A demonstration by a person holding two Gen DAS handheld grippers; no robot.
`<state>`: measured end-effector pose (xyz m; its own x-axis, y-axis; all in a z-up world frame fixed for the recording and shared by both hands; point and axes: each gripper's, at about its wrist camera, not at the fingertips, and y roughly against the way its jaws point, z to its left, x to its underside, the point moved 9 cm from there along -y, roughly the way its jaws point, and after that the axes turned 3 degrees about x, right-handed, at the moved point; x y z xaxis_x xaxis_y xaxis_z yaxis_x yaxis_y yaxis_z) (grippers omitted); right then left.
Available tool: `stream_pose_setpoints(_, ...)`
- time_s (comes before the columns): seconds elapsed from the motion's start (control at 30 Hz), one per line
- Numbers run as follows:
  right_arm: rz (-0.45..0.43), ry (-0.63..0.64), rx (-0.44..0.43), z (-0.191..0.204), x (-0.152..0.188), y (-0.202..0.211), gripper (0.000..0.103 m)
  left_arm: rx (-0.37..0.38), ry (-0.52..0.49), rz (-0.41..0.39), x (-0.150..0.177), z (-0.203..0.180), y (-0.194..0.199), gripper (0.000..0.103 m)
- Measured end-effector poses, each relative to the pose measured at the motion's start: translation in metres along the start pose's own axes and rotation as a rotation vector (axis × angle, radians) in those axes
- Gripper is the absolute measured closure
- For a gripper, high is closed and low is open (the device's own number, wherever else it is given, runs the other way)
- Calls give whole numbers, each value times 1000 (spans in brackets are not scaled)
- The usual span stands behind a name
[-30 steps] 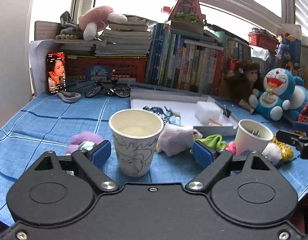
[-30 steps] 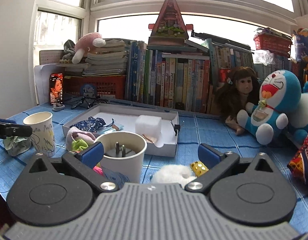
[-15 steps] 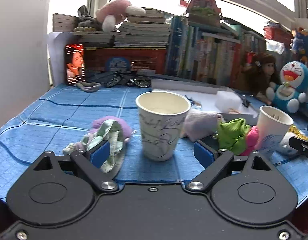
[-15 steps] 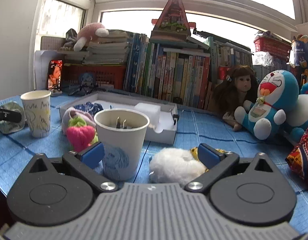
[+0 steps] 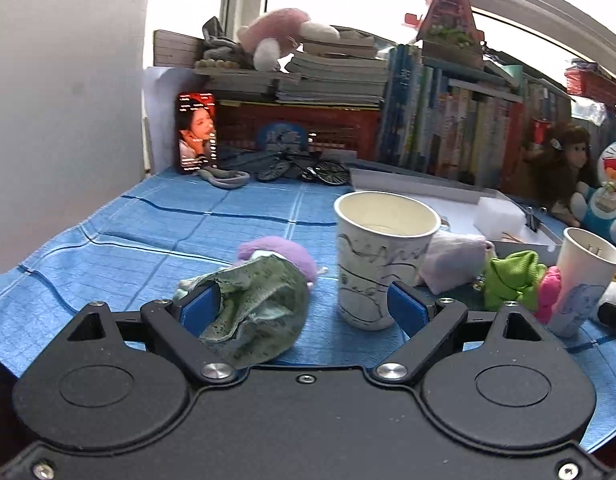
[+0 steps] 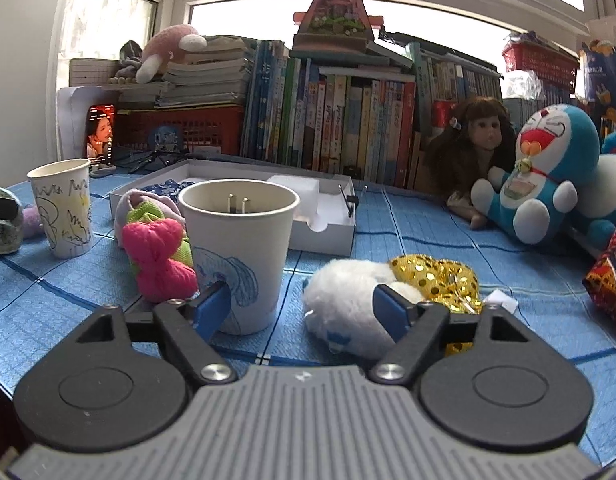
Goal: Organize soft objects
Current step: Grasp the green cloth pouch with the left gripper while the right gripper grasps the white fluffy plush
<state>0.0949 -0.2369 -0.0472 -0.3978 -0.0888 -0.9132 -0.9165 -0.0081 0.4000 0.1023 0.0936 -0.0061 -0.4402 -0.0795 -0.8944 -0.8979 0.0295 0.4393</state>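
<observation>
The counter (image 5: 147, 248) wears a blue cloth with darker blue lines. A white cup (image 5: 382, 264) carries grey scribbles; the other white cup (image 6: 237, 256) has a blue drawing. Beside it lie a pink cloth (image 6: 157, 256), a white fluffy ball (image 6: 344, 304) and gold sequins (image 6: 436, 276). The speckled green cloth (image 5: 259, 308) covers a purple one (image 5: 279, 250)

Left black two-finger gripper (image 5: 303, 306): blue pads, silver pivot screws. Right gripper (image 6: 301, 306): ribbed grey top, blue pads, black arms.

Red patterned cloth (image 6: 612, 280) cut off at right edge; cup (image 6: 237, 260) contents mostly hidden.
</observation>
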Motion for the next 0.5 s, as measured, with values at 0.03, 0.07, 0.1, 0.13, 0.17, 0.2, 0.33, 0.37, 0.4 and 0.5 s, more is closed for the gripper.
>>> stream_pose_setpoints(0.03,4,-3,4,-1,1,-1,19,-7,2,-2,0,2,0,13)
stream_pose_setpoints(0.07,7,-6,7,-1,1,-2,19,-13,6,-3,0,4,0,13)
stream_pose_setpoints(0.1,9,-8,11,-2,2,-3,19,-19,10,-4,0,6,0,13)
stream_pose_setpoints(0.13,8,-7,16,-2,2,-4,19,-23,14,-3,1,8,-1,13)
stream_pose_setpoints(0.17,8,-5,20,-3,2,-4,19,-27,17,-2,1,9,-1,13)
stream_pose_setpoints(0.2,8,-1,22,-3,2,-5,19,-33,19,0,1,11,-2,13)
stream_pose_setpoints(0.33,7,16,34,-1,2,-7,19,-56,24,0,3,17,-4,13)
stream_pose_setpoints(0.37,7,20,36,-1,2,-7,19,-62,26,-2,2,18,-4,13)
stream_pose_setpoints(0.4,8,24,38,-1,2,-7,19,-66,28,-4,2,19,-4,13)
stream_pose_setpoints(0.5,7,27,38,1,3,-6,19,-80,34,-3,3,23,-4,13)
